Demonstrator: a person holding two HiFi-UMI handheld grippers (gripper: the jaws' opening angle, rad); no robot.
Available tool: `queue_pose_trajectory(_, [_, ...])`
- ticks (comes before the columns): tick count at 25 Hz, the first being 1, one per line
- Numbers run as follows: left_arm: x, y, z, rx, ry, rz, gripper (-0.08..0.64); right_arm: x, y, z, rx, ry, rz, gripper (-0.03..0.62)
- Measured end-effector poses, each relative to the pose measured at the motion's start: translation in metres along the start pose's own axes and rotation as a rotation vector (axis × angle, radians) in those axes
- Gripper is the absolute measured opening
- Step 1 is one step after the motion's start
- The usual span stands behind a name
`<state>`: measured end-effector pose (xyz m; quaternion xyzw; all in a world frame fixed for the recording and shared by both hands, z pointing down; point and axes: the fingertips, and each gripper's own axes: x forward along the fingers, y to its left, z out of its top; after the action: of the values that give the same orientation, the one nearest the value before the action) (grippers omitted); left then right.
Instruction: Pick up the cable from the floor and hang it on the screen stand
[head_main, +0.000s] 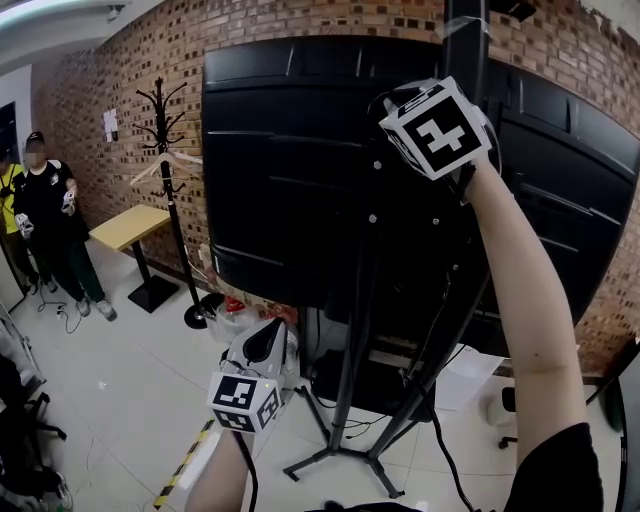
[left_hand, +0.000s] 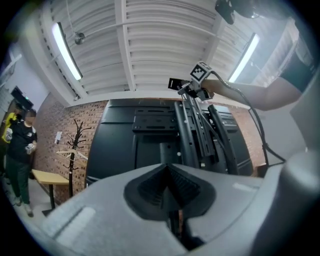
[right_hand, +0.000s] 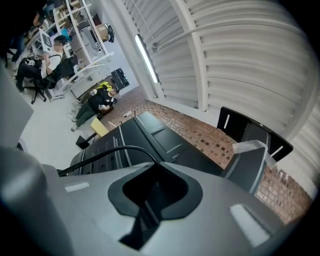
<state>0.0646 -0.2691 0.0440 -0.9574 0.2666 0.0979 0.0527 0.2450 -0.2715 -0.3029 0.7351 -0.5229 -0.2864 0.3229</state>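
The big black screen (head_main: 290, 170) shows its back, mounted on a black screen stand (head_main: 355, 330). My right gripper (right_hand: 152, 167) is raised to the top of the stand, its marker cube (head_main: 437, 128) facing me. It is shut on the black cable (right_hand: 105, 152), which enters the jaws from the left. In the left gripper view the cable (left_hand: 257, 120) droops from that gripper (left_hand: 192, 87) down the right side. My left gripper (head_main: 270, 335) hangs low in front of the stand's base, jaws together; nothing clearly shows between them.
A black coat rack (head_main: 165, 150) and a small wooden table (head_main: 130, 225) stand by the brick wall at left, with a person (head_main: 45, 220) beyond. The stand's feet (head_main: 340, 455) spread on the white floor. Yellow-black tape (head_main: 185, 460) lies at the bottom left.
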Motion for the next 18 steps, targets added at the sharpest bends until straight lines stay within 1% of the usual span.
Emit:
queue_pose_trajectory(4, [0.001, 0.011, 0.003, -0.003, 0.006, 0.013, 0.005, 0.019, -0.012, 0.007, -0.018, 0.059, -0.022, 0.026])
queue_pose_trajectory(8, [0.002, 0.016, 0.004, 0.004, 0.013, 0.021, 0.006, 0.037, -0.013, 0.007, -0.001, 0.084, 0.003, 0.026])
queue_pose_trajectory(11, [0.001, 0.020, 0.002, 0.002, 0.020, 0.027, 0.006, 0.040, -0.007, 0.010, 0.005, 0.069, 0.002, 0.026])
queue_pose_trajectory(14, [0.008, 0.020, 0.003, -0.024, 0.033, 0.011, 0.006, 0.040, 0.000, 0.016, -0.009, 0.040, -0.005, 0.026])
queue_pose_trajectory(16, [0.015, 0.017, 0.005, -0.027, 0.038, -0.009, 0.005, 0.044, 0.015, 0.029, -0.020, 0.001, 0.026, 0.026])
queue_pose_trajectory(18, [0.024, 0.013, 0.009, -0.012, 0.040, -0.024, 0.005, 0.048, 0.027, 0.035, -0.034, -0.011, 0.045, 0.026])
